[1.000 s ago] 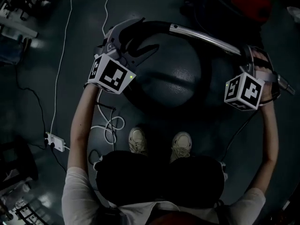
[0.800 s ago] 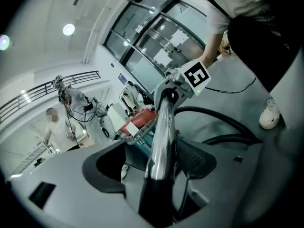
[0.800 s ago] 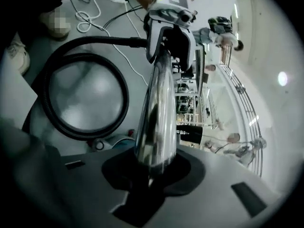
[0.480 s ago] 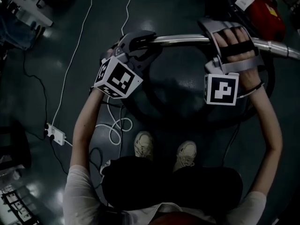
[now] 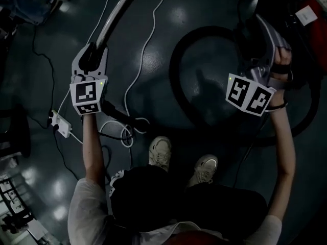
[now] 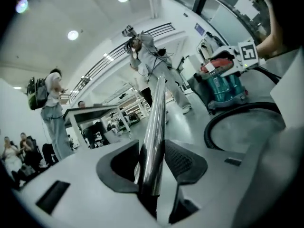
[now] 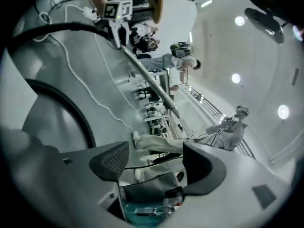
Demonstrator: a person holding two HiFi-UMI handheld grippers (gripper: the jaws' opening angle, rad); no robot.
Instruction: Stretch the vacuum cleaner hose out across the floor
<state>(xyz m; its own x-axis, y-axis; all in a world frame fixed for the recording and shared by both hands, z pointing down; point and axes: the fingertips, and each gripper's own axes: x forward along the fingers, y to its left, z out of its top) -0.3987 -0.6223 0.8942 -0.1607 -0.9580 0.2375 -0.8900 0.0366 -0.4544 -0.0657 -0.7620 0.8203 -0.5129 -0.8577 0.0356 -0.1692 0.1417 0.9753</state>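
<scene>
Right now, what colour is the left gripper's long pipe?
Shiny silver metal pipe, clearest in left gripper view.

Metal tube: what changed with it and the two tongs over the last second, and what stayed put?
The left tongs have just been closing onto the metal tube and swung it from crosswise to pointing away at the left. The right tongs have just been opening, let go of it and stand empty. The hose loop and the person's shoes stayed.

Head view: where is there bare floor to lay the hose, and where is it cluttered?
Bare: inside the black hose loop, and between it and the white cable. Cluttered: coiled cables and power strip left of the shoes.
</scene>
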